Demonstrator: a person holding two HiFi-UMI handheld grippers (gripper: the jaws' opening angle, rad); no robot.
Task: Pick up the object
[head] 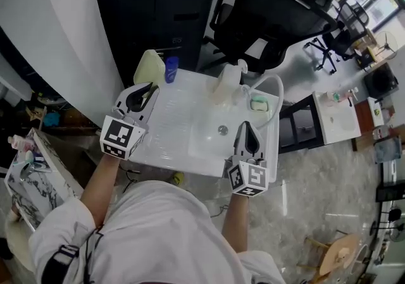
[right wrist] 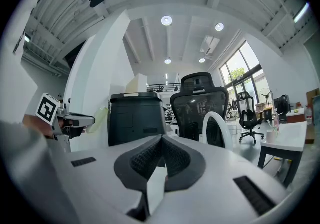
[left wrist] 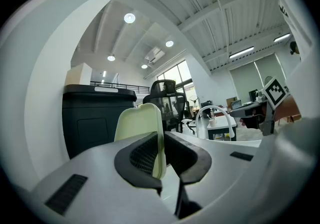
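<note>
**Tongs pinch the board at the back corner of the tabletop**

Left tongs are the pair at work. In the left gripper view their jaws stand almost together, and the thin edge of a pale green board runs down between the pads, so I read them as closed on it. Right tongs sit lower and right of centre in the head view, over the near right rim of the basin. The right gripper view shows their jaws meeting at the tips with nothing between them.

The board lies straight ahead of the left tongs, at the upper left corner of the white tabletop in the head view, just left of a blue cup. It stands upright with its long axis rising from the tabletop, and the jaws take it low on its near edge. I cannot tell whether its foot rests on the tabletop or is already clear.

The left hand is plainly the nearer one; the right is well apart, across the basin. The lift probably wants to go straight up along the board's long axis. Held by one thin edge, the board could swing or slip.

Further out, a faucet and a soap dish stand behind the basin. A black cabinet and an office chair fill the top of the frame.
</note>
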